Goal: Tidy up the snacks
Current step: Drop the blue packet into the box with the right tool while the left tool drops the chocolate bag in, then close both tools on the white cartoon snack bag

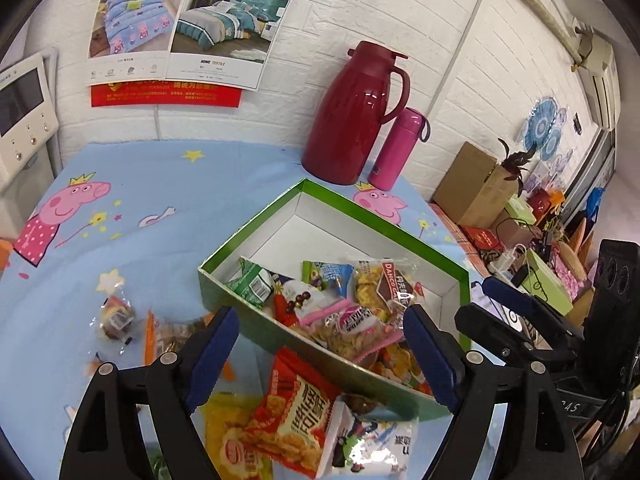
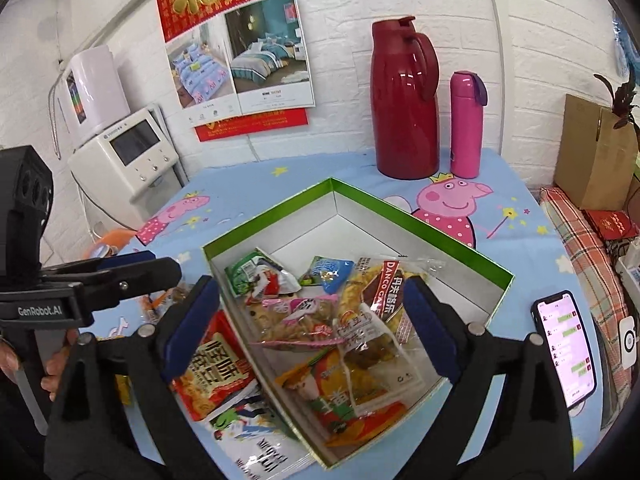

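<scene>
A: Status, near to far?

B: Nearest, outside the box: red rice-cracker packet (image 1: pixel 294 424), a white cartoon-print packet (image 1: pixel 372 440) under it, a yellow packet (image 1: pixel 230 436). Farther left on the tablecloth (image 1: pixel 140 184), a small clear-wrapped sweet (image 1: pixel 116 316) and an orange-edged packet (image 1: pixel 160 340). Green box (image 2: pixel 460 248) beyond holds many snacks; its far half is bare. Judged past halfway, about five left.

A: Tongs?

B: Left gripper (image 1: pixel 320 340) spread wide, empty, above the red packet and box wall. Right gripper (image 2: pixel 312 312) spread wide over the box, holding nothing.
</scene>
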